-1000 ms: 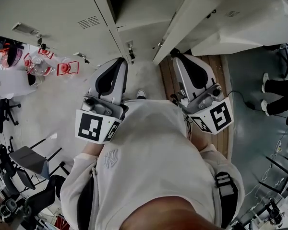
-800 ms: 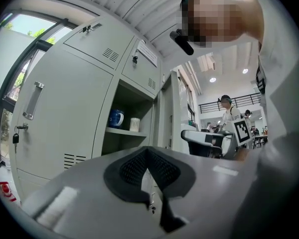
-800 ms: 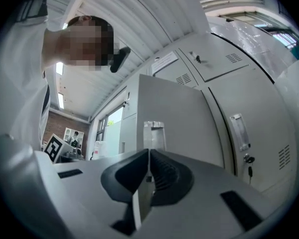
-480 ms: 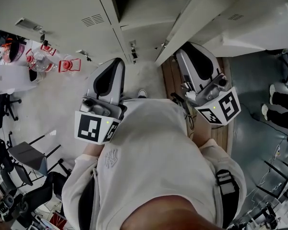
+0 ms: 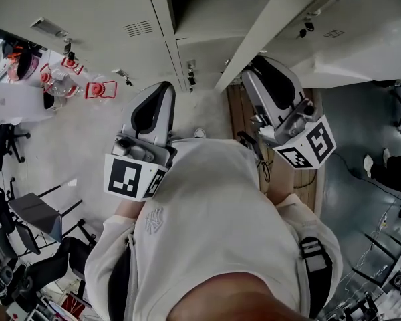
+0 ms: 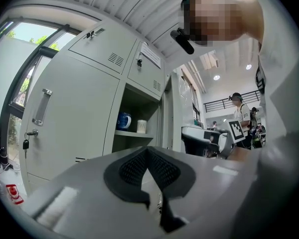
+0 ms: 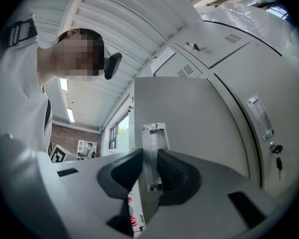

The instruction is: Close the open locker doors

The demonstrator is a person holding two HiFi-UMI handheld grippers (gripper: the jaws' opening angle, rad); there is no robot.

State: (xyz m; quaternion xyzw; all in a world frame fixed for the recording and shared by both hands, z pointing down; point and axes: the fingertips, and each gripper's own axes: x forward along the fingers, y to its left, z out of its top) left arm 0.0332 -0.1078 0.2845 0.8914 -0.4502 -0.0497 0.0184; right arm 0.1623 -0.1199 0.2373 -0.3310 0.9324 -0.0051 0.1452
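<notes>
Right gripper (image 5: 256, 64) crept forward this last second, now just beside open locker door (image 5: 271, 22). Left gripper (image 5: 166, 87) hasn't budged, jaws together, empty. Right jaws slightly parted, holding nothing, door's lock plate (image 7: 153, 133) showing in gap. Approach step, I reckon. Next: press door, swing it shut.
</notes>
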